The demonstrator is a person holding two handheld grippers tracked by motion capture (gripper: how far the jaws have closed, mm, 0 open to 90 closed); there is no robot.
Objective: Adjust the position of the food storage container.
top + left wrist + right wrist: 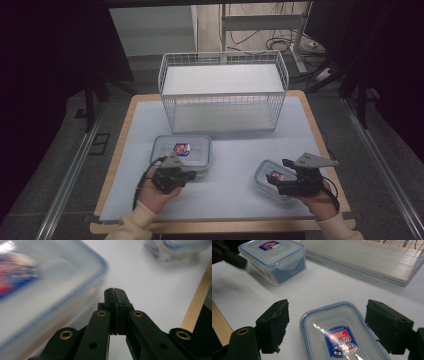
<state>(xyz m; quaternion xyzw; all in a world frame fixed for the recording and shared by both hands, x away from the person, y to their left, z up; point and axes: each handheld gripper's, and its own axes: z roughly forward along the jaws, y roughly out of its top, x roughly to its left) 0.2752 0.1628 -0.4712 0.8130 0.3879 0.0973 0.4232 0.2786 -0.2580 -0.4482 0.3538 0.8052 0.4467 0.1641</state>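
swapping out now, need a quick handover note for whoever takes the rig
Left gripper: shut, empty, beside the larger lidded container.
Right gripper: open, jaws on either side of the smaller lidded container, not closed on it.
Both containers sit on the white mat in front of the wire basket.
Done: nothing lifted. Left: probably grasp and move the containers.
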